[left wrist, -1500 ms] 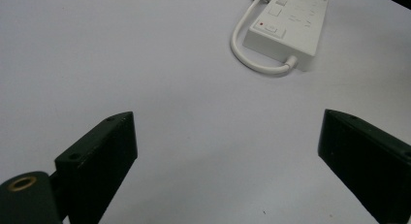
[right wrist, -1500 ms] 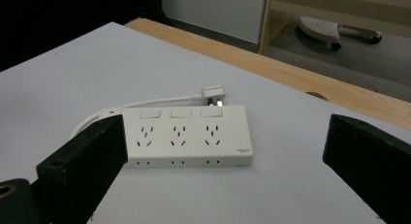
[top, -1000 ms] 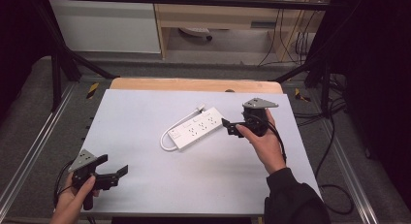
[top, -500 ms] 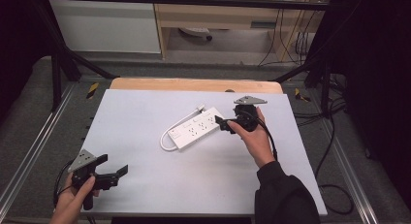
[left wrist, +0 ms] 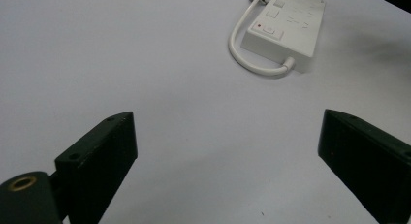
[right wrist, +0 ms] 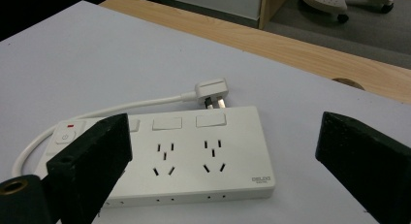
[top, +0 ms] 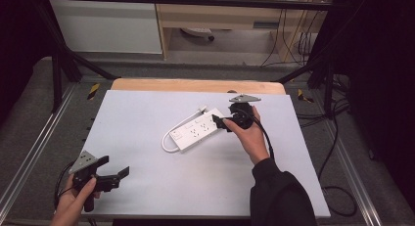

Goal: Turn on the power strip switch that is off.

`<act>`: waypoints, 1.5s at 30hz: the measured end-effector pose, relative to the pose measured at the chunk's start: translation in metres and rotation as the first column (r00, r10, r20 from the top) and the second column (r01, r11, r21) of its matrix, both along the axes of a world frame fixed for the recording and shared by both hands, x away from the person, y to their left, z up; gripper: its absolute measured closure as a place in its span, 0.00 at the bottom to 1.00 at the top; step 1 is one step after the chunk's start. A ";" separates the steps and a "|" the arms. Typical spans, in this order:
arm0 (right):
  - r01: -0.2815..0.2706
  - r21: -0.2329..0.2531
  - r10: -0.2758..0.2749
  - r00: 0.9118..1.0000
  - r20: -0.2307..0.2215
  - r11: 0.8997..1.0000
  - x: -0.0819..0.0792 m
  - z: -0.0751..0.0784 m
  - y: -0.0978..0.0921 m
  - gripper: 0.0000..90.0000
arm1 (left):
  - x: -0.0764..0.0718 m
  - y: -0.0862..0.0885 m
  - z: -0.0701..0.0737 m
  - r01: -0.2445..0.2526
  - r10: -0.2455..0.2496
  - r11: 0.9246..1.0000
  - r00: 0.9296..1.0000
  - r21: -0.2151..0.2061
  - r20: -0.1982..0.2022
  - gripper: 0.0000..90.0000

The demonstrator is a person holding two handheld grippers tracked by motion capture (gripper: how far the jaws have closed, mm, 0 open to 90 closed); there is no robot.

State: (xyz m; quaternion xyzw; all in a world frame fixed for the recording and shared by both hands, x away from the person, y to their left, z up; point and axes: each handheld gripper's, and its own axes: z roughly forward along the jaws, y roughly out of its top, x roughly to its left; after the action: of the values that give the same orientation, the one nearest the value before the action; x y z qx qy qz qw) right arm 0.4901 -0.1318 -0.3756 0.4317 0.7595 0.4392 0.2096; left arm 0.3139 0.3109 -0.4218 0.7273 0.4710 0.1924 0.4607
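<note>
High view: power strip (top: 198,132) lies mid-table, a bit right of centre, long axis diagonal, near-left to far-right. My right gripper (top: 221,122) is at its far-right end, jaws pointing left along the strip, so the right hand is clearly the nearer one. Left gripper (top: 116,173) sits at the near-left corner of the table (top: 147,108), well apart from the strip, jaws spread on nothing

Left gripper view: jaws wide apart over bare table, strip far off up and to the right, cable (left wrist: 242,54) looping off its near end

Right gripper view: jaws apart, nothing between them yet; strip just ahead and below, lying across the view, plug (right wrist: 211,92) resting against its far edge. I'd judge the next move is a short drop straight onto the strip's body
</note>
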 end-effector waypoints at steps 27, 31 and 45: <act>-0.058 -0.026 0.057 0.997 -0.048 0.998 0.015 -0.025 0.036 0.21 | 0.000 0.000 0.000 -0.003 0.003 1.000 1.000 0.006 0.002 0.08; -0.074 -0.033 0.072 0.996 -0.052 0.997 0.016 -0.029 0.041 0.29 | 0.000 0.000 0.000 -0.004 0.004 1.000 1.000 0.006 0.005 0.08; -0.093 -0.011 0.092 0.992 -0.082 0.996 0.022 -0.043 0.047 0.60 | 0.000 0.000 0.000 -0.002 0.002 1.000 1.000 0.006 0.004 0.08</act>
State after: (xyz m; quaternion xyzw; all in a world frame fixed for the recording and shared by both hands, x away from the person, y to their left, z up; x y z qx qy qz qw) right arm 0.5121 -0.0853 -0.4189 0.4120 0.7899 0.4247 0.1612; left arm 0.3141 0.3110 -0.4219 0.7280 0.4702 0.1956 0.4590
